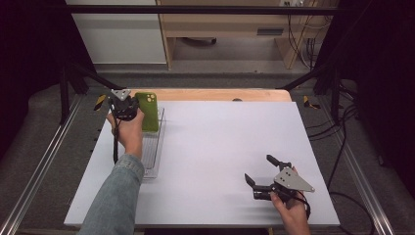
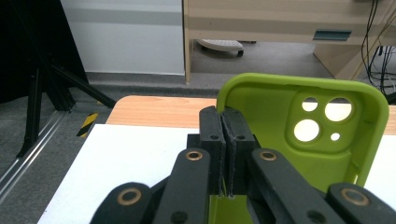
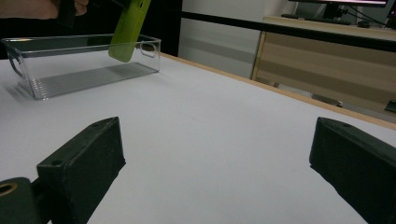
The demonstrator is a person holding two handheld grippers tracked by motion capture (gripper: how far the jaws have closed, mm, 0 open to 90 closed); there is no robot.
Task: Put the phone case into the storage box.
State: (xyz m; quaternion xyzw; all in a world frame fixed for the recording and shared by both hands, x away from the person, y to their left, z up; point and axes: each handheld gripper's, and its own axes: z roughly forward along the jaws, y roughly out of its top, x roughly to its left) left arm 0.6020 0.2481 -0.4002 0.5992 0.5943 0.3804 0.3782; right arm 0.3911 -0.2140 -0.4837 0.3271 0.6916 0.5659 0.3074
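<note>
A lime-green phone case (image 1: 148, 111) hangs over the far end of a clear plastic tray (image 1: 155, 155) at the table's left. My left gripper (image 1: 122, 105) is shut on the case's edge. In the left gripper view the jaws (image 2: 225, 140) are pressed together on the thin wall of the case (image 2: 275, 107), whose camera cut-outs face me. My right gripper (image 1: 258, 169) rests low near the table's front right, open with nothing between its fingers. The right gripper view has its wide-apart jaws (image 3: 217, 158) over bare white table, with the case (image 3: 128, 28) tilted above the tray (image 3: 28, 88) farther off.
The white tabletop (image 1: 220, 142) lies between the tray and my right gripper. A wooden table edge (image 1: 215, 94) runs along the back. Black frame bars (image 1: 68, 88), cables and wooden furniture stand beyond the table.
</note>
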